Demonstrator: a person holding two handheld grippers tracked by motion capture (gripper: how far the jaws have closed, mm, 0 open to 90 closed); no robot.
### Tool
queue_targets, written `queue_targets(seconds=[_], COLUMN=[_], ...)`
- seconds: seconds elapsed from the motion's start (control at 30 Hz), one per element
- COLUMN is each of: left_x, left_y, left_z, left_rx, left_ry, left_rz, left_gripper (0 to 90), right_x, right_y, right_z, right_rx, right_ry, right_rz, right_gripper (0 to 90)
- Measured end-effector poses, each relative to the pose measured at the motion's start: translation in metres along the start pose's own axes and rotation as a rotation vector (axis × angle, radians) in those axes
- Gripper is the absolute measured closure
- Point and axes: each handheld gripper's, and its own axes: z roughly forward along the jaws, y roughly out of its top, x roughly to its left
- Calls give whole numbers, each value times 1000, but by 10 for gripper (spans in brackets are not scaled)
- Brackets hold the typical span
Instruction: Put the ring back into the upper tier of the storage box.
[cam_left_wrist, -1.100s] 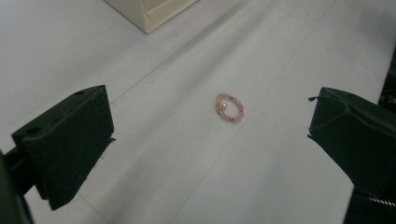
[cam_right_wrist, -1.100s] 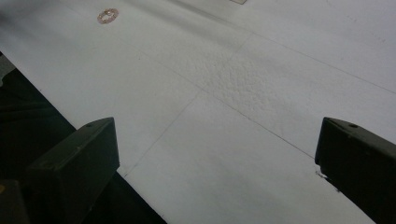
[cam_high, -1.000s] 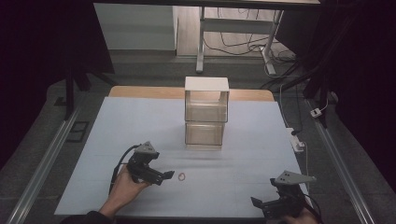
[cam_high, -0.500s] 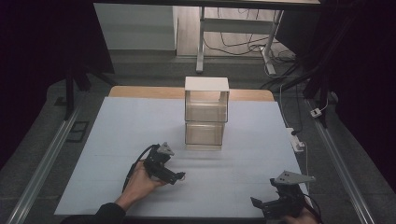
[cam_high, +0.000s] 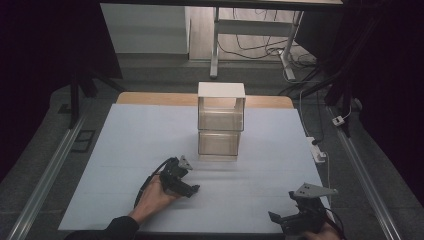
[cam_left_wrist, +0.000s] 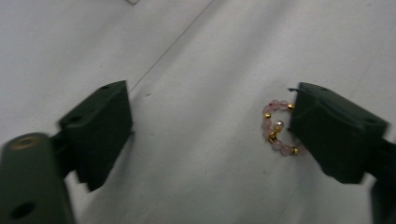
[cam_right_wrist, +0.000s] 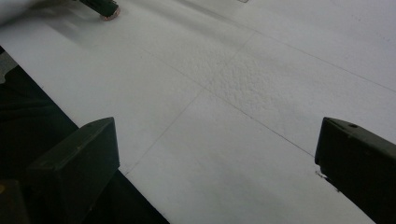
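Black and spread wide, the right tongs (cam_high: 286, 218) rest at the near right edge of the pale, paper-covered counter (cam_high: 125, 150), grasping nothing; from their own view only bare sheet lies between the jaws, with the counter's edge dropping into shadow beside the left one.

Farther in, at the near left of the counter, the left tongs (cam_high: 188, 189) are lowered to the surface in the person's left hand (cam_high: 152, 197). They too are released, jaws well apart. In the left gripper view a small bracelet of pale pink beads with gold spacers (cam_left_wrist: 276, 128) lies flat on the sheet, touching or just beside the inner face of the right-hand jaw and well apart from the other, so it sits off-centre in the gap.

The step in hand looks like the approach for a pick-up of the bracelet. The next move probably calls for shifting the left tongs sideways so the beads come nearer the middle, keeping the tips low against the sheet, then closing gently so the loop does not skid out.

Beyond, at mid-counter, stands a stack of two clear plastic drawer boxes with a white top (cam_high: 221, 122), a likely destination.
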Motion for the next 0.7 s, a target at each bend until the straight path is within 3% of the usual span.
queue_targets(seconds=[0.13,0.27,0.4,0.57,0.7], left_x=[-4,-11,-15,-14,-11], left_y=[0,2,0,1,2], left_z=[-3,-7,-7,-7,-8], left_rx=[-6,19,11,16,21], left_ry=[-21,-16,-33,-57,-79], left_rz=[45,30,38,8,-25], left_gripper=[363,594,787,870,873], right_x=[0,0,0,0,0], right_y=[0,0,0,0,0], right_z=[0,0,0,0,0], right_rx=[-1,-1,-1,-3,-3], right_ry=[-1,-1,-2,-3,-2], right_rz=[-2,-3,-2,-3,-2], right_gripper=[0,0,0,0,0])
